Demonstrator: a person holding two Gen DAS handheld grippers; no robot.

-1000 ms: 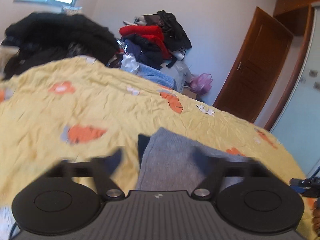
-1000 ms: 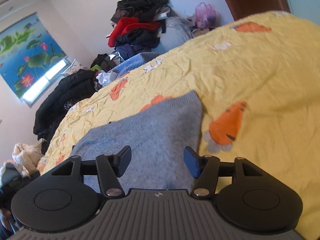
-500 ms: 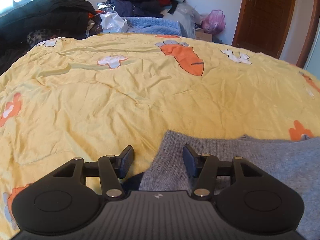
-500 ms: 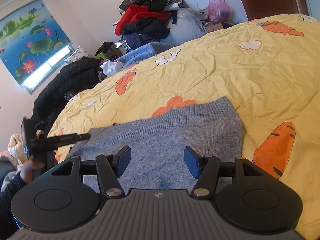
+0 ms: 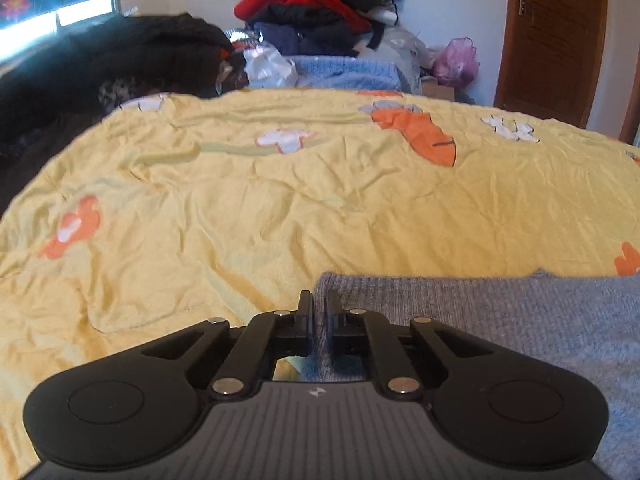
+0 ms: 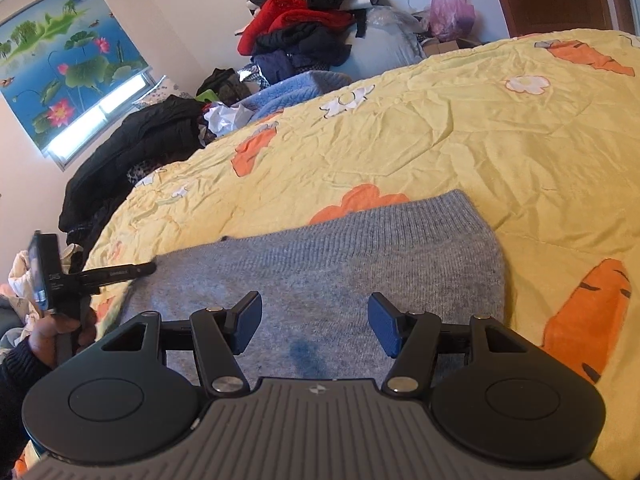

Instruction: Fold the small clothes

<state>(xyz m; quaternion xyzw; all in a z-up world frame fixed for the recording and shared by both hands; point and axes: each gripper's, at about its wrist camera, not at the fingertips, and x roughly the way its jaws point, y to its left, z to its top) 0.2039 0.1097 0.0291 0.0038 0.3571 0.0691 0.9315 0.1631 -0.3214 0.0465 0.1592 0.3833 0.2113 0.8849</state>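
Just sweater [image 5: 500, 312] corner inside left gripper [image 5: 318, 308]

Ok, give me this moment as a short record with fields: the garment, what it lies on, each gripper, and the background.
garment: grey knit garment, spread flat
surface: yellow quilt with carrot print
left gripper: shut on the grey knit garment at its left corner, jaws have just been closing
right gripper: open, over the garment, pads not on the cloth
background: pile of clothes by the wall, wooden door
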